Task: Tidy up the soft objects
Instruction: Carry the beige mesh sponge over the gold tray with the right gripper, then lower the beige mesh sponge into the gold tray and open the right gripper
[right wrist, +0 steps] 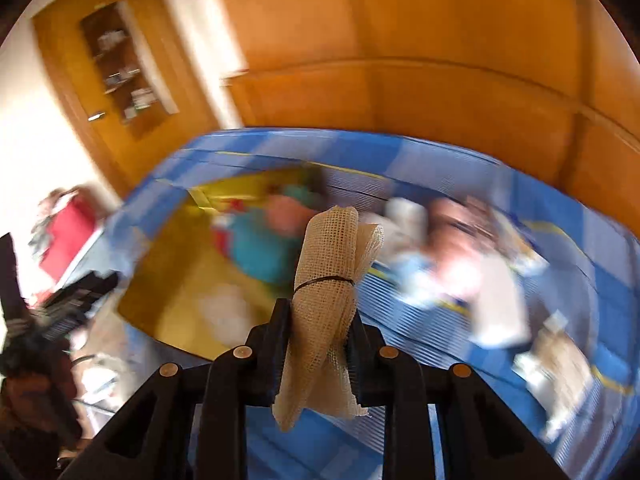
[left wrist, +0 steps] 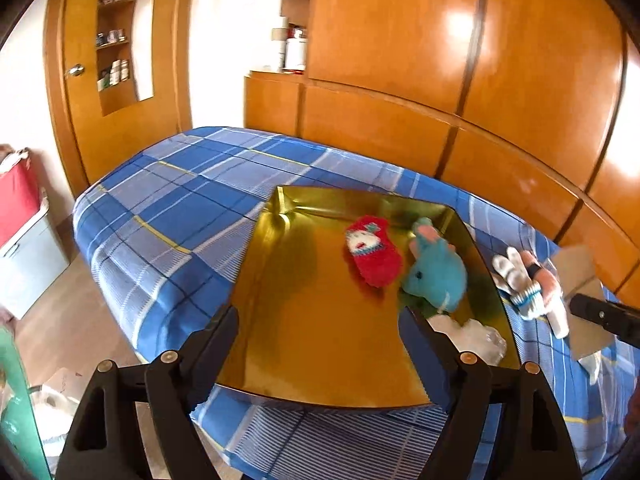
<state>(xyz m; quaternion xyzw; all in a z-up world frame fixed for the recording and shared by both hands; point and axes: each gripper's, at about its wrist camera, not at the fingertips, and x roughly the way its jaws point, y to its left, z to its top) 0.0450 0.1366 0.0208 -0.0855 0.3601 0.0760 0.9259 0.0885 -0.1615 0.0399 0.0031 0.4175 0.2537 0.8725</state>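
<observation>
A gold tray [left wrist: 312, 340] lies on the blue plaid bed. In it rest a red knitted toy [left wrist: 374, 252], a teal plush animal [left wrist: 438, 272] and a clear crumpled item [left wrist: 474, 338] at its right side. My left gripper [left wrist: 316, 344] hovers open over the tray's near end, nothing between its fingers. Right of the tray lies a white striped sock with a pink piece [left wrist: 528, 284]. In the blurred right wrist view my right gripper [right wrist: 320, 324] is shut on a rolled beige mesh cloth [right wrist: 330, 280] tied with a dark band, held above the bed.
The bed [left wrist: 168, 216] is backed by orange wooden cabinets [left wrist: 460, 80]. Cardboard [left wrist: 580, 280] lies at the bed's right end, where the other gripper's black tip [left wrist: 604, 314] shows. A red and white box [left wrist: 20, 240] stands on the floor at left.
</observation>
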